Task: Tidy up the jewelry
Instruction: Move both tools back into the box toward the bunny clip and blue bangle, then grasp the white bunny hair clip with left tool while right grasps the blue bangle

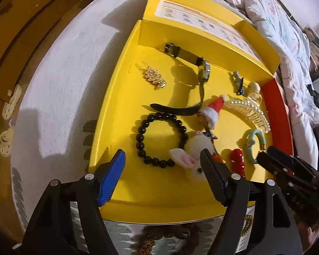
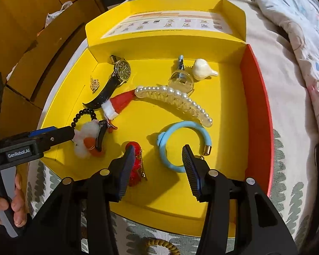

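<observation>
An open yellow box (image 1: pixel 117 97) (image 2: pixel 223 97) lies on a bed and holds jewelry. My left gripper (image 1: pixel 162 159) is open over the box's near side, its jaws either side of a black bead bracelet (image 1: pixel 141 137) and a white plush rabbit clip (image 1: pixel 197 146) (image 2: pixel 85 136). My right gripper (image 2: pixel 158 152) is open and empty above a light blue bangle (image 2: pixel 170 131) (image 1: pixel 252 146) and a red hair clip (image 2: pixel 136 161) (image 1: pixel 237 159). A black-strap watch (image 1: pixel 203 72) (image 2: pixel 121 70), a pearl claw clip (image 2: pixel 180 99), a gold clip (image 1: pixel 154 77) and a Santa hat clip (image 2: pixel 119 104) lie in the box.
The box's red side wall (image 2: pixel 257 114) is on the right, its open lid (image 2: pixel 170 21) at the back. A quilt (image 2: pixel 297 21) lies right of the box. Wooden furniture (image 1: pixel 21 31) and pale clogs (image 1: pixel 10 102) are on the left. Coiled hair ties (image 2: pixel 163 246) lie before the box.
</observation>
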The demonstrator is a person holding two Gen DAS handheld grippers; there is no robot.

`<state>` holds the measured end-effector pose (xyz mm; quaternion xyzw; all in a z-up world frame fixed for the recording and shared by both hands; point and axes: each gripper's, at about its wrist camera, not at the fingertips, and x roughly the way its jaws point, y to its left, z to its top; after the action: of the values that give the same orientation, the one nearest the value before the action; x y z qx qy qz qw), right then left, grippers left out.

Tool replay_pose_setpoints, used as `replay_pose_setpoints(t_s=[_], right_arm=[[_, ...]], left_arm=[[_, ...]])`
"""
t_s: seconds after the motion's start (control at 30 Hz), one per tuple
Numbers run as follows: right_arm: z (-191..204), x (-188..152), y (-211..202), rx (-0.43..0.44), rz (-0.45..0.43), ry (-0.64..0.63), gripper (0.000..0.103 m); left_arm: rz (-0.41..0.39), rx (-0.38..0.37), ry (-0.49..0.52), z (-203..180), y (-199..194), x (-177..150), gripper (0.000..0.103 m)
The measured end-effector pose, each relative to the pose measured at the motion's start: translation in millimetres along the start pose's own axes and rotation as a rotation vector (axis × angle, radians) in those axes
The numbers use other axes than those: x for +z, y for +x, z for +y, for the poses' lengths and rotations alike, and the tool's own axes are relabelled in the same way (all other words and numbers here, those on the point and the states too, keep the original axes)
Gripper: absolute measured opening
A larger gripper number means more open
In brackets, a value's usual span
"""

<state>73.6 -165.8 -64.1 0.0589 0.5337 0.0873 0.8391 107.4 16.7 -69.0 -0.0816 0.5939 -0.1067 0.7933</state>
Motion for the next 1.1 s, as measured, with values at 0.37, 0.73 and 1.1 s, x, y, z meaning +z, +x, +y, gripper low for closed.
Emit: replay_pose_setpoints(t_s=[0.37, 0.73, 1.1], right_arm=[[1.1, -1.6, 10.5, -0.025, 0.017, -0.018, 0.049], [1.4, -2.2, 27.4, -0.06, 0.047, -0.038, 0.03], [-0.7, -5.7, 28.7, -0.103, 0.036, -0.06, 0.015]], left_arm=[[0.048, -0.112, 0.027, -25.6, 8.5, 1.7, 0.058], [0.109, -0.184, -0.045, -20.5, 25.0, 5.8, 0.056], [0.113, -0.23, -0.043, -24.5, 23.8, 1.7, 0.034]])
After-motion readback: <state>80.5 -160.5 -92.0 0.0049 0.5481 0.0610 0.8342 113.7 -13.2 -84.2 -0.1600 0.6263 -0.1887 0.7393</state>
